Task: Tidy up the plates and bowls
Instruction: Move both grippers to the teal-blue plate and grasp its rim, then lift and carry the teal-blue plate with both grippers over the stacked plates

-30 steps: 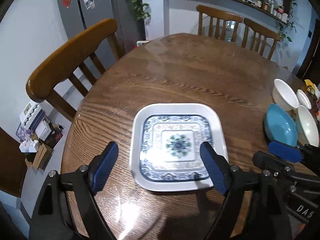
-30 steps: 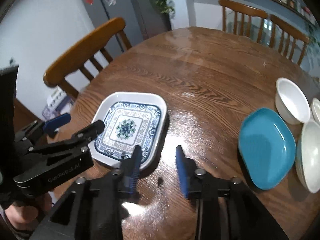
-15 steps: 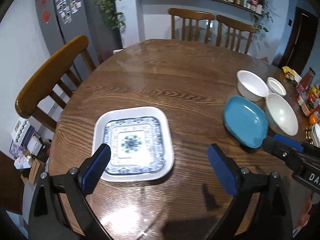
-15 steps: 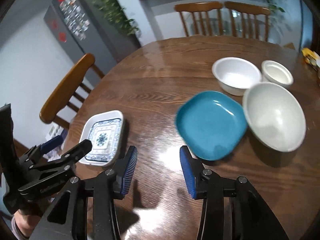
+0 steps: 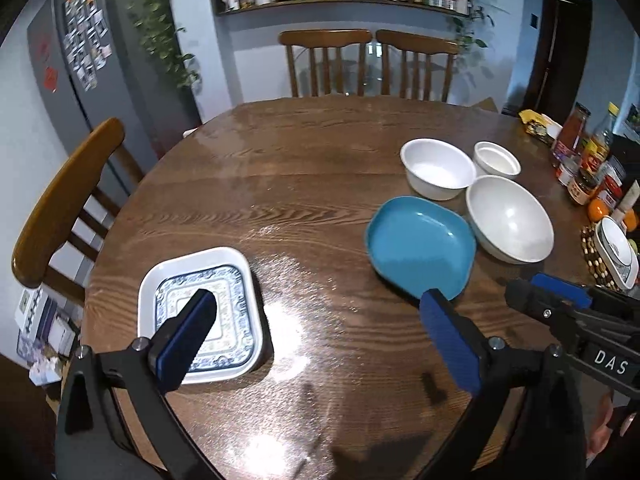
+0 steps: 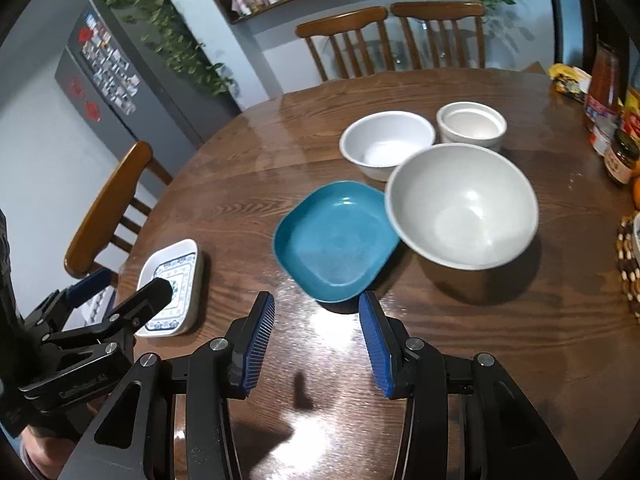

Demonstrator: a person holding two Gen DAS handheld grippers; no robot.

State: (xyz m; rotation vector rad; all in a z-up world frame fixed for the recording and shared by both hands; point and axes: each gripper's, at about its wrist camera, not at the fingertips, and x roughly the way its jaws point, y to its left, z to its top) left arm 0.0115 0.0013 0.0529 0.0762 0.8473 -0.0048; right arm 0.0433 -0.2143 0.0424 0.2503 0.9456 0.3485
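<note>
A square white plate with a blue pattern (image 5: 240, 276) (image 6: 180, 268) lies at the table's near left. My left gripper (image 5: 318, 300) hovers just to its right, jaws opening wide with nothing between them; its left finger overlaps the plate in the view. A teal square plate (image 5: 420, 244) (image 6: 336, 244) lies mid-table, touching a large white bowl (image 5: 508, 220) (image 6: 460, 212). Behind them stand a medium white bowl (image 5: 438, 168) (image 6: 386, 140) and a small white bowl (image 5: 496, 158) (image 6: 470, 122). My right gripper (image 6: 316, 304) is open and empty, its tips just short of the teal plate's near edge.
Jars and sauce bottles (image 5: 580, 164) crowd the table's right edge, with oranges and a beaded trivet (image 5: 596, 256) holding a dish. Wooden chairs stand at the left (image 5: 60, 208) and at the far side (image 5: 368, 60). Bare wood (image 5: 304, 168) lies between the plates.
Both views swung right, from over the patterned plate towards the teal plate and bowls. The left jaws spread wider. The patterned plate stays on the table.
</note>
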